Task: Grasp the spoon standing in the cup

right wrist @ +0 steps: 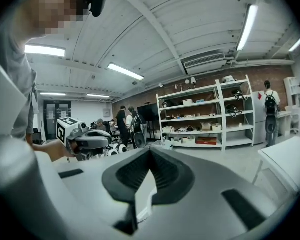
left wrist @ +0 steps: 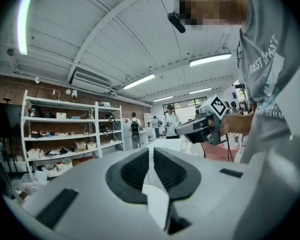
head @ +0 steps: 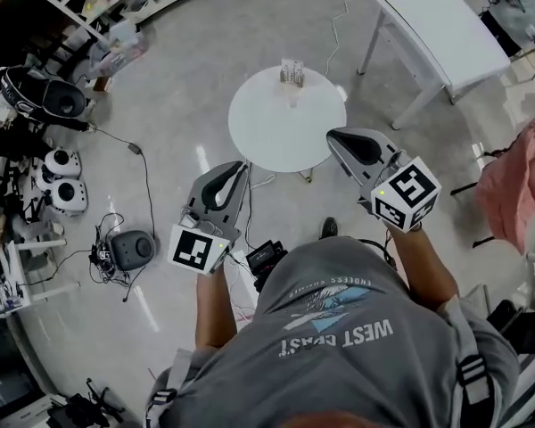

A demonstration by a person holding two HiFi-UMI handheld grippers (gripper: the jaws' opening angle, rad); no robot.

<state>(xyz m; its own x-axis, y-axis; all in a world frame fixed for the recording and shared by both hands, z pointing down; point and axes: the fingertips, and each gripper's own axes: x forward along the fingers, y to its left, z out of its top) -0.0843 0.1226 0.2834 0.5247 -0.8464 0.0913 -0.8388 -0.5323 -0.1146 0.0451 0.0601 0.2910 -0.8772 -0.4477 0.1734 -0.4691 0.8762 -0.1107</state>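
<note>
Tongs: the grey left gripper (head: 236, 169) with black pads is clenched but for a thin slit at the tips, and nothing is gripped. The grey right gripper (head: 334, 138) is clenched tip to tip, also with nothing gripped.
Tongs position: both are held in the air over the near rim of the round white table (head: 285, 136), well apart from each other.
Task thing: a small pale cup (head: 292, 75) is seen at the far edge of the round table, well beyond both grippers. The spoon cannot be told apart from the cup at this size.
In the way: the tabletop between the grippers and the cup is bare.
Around: a white rectangular table (head: 446, 34) is seen upper right and a pink cloth (head: 515, 185) at the right edge. A black round device (head: 131, 250) with cables lies on the floor at left. A grey T-shirt (head: 339, 328) fills the bottom.
Head view only: the round table and the cup.
Left gripper view: own jaws (left wrist: 152, 156), the right gripper in a hand, white shelving (left wrist: 65, 134) and distant people.
Right gripper view: own jaws (right wrist: 150, 151), the left gripper, loaded shelving (right wrist: 205, 119) and a table edge (right wrist: 290, 159).
</note>
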